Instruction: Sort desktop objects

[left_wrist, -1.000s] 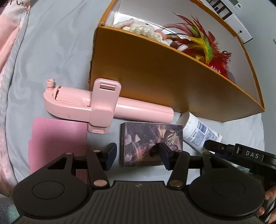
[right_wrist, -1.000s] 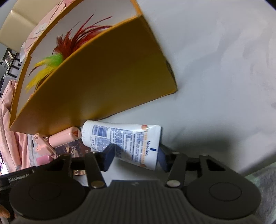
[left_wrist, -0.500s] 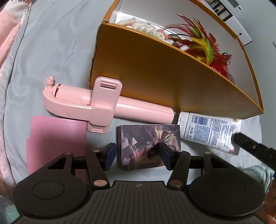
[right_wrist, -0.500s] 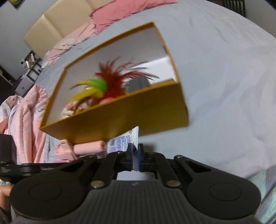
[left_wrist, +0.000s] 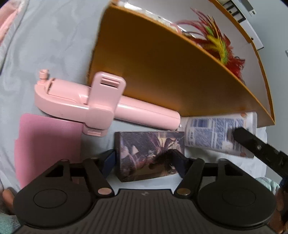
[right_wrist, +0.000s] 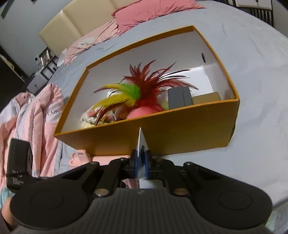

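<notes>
The right tool (right_wrist: pixel 141 162) pinches the flat end of the tube (left_wrist: pixel 216 133), which lies just in front of the orange box (right_wrist: pixel 180 136) on the bed (right_wrist: pixel 252 90). The left tool (left_wrist: pixel 144 162) is opening (jaws either side of a small patterned box (left_wrist: pixel 149 153), not pressing it) beside the pink stick (left_wrist: pixel 100 106).

A grey-blue bedsheet (right_wrist: pixel 252 75) covers the bed, with pink pillows (right_wrist: pixel 153 12) and a cream padded headboard (right_wrist: pixel 75 23) at the far left.
</notes>
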Demonstrator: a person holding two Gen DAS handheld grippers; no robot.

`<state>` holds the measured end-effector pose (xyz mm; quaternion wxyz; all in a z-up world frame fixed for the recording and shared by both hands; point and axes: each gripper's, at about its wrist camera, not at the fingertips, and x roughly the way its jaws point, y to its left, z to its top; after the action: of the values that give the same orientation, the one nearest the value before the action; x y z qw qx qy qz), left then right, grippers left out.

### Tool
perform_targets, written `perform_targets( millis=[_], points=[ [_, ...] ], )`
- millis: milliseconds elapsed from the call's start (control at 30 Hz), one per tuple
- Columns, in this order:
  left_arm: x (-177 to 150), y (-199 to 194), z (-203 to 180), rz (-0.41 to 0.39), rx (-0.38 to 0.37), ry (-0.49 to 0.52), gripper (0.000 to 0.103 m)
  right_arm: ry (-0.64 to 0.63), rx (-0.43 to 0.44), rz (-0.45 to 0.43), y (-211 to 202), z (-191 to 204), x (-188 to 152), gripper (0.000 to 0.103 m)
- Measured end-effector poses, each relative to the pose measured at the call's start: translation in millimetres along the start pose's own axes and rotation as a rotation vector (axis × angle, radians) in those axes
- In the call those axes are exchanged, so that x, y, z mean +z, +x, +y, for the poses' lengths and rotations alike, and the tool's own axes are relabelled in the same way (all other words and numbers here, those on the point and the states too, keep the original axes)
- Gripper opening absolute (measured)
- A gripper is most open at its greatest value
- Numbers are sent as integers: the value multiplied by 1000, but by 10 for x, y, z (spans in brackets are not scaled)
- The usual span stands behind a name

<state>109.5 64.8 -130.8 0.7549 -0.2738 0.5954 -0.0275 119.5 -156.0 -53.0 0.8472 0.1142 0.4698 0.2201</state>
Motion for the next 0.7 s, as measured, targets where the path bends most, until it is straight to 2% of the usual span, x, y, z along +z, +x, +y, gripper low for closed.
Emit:
perform_targets(
  millis=[133,333,433,467,567,700],
  points=[
    [-44,-159,59,-44,-8,-18,50,-42,-20,14,-109,51,-26,8],
    [-211,-480,-64,-119,-23,35,32,-87,-51,33,-197,78,-147,8],
    [-242,-613,-204,-153,-34,86,30,-72,-64,28,-187,39,-170,8],
    [-159,-568,-326,-159,-42,92,30,-71,-66,26,-192,32,-168,8],
    [-191,-513,-516,-148,-87,100,30,-74,-75,22,-211,15,-166,8],
    [-196,-261,-700,-141,-59,102,30,-60,-73,20,-247,-32,-182,8]
  ],
)
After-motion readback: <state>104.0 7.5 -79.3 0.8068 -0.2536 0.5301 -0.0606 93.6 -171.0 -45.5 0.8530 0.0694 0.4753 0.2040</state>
